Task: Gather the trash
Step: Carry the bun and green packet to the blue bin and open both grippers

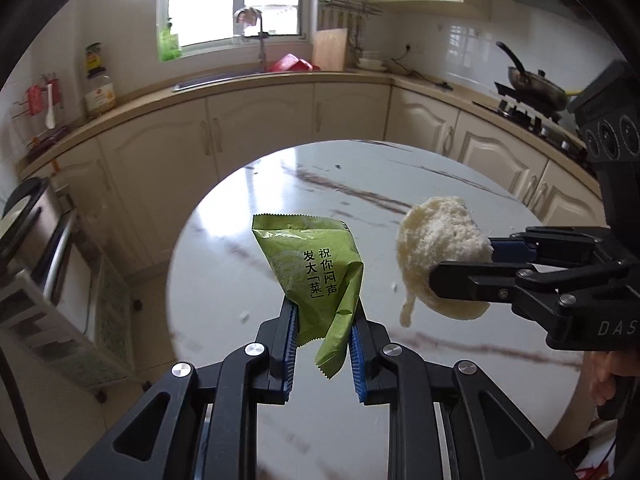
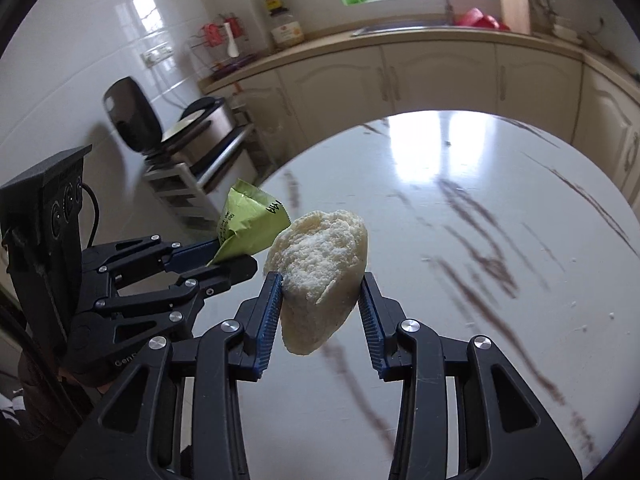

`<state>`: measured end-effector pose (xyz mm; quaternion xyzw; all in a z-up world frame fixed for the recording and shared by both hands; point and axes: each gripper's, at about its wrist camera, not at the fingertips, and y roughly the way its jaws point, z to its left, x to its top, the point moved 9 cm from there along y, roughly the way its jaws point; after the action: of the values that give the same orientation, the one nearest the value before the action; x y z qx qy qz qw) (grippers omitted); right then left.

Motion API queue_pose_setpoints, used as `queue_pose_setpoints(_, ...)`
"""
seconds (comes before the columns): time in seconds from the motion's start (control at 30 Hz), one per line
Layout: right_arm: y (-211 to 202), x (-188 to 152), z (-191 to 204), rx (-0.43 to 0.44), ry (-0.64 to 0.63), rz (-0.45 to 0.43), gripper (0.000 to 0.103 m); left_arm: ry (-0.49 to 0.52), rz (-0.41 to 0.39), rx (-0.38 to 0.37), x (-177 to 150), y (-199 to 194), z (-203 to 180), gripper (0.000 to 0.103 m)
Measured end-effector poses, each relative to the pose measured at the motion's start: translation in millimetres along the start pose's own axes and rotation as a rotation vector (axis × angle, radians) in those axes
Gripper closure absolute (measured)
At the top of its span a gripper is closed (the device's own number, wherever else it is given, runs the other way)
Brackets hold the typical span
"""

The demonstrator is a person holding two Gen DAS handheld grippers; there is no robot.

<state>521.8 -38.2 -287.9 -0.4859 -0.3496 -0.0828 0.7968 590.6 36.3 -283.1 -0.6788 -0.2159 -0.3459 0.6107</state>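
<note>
Two hand-held grippers hang side by side above a round white marble table (image 1: 248, 420) streaked with dark veins, inside a cream-coloured kitchen. Neither piece of trash touches the table; both are lifted clear of it, over the side nearest the cameras.

On the left, the left gripper (image 1: 323, 320) is drawn narrow and pinches a green snack wrapper (image 1: 316, 276) by its lower crumpled end. The wrapper is thin foil-like film printed with dark characters. It looks nearly weightless, limp and slick, so it folds and fans out above the blue ribbed pads (image 1: 291, 344). A pinch on the bunched part, where several layers stack up, seems the safest hold; a single flat layer would probably slide out.

On the right, the right gripper (image 2: 320, 296) is set about a third open and clamps a pale piece of bread (image 2: 320, 276), a torn bun with a rough, crumbly white inside and a smoother crust. It appears light, soft and spongy, likely to dent or shed crumbs if squeezed hard. The pads press on its two sides near the middle, which looks like the firmest place to hold. A thin strip of crust dangles from its underside in the left wrist view.

A few white crumbs (image 2: 576, 304) lie scattered toward the right edge of the table.
</note>
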Motion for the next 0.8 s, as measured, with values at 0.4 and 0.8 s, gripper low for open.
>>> queue_pose_setpoints(0.4,64,-25,191,0.179,-0.129,0.065,0.067,-0.169,-0.03,0.168,-144,-150,103,0.084)
queue_pose_setpoints(0.8,199,-91,253,0.179,-0.187,0.249,0.066,-0.377,0.16,0.227,-286,-150,185,0.084)
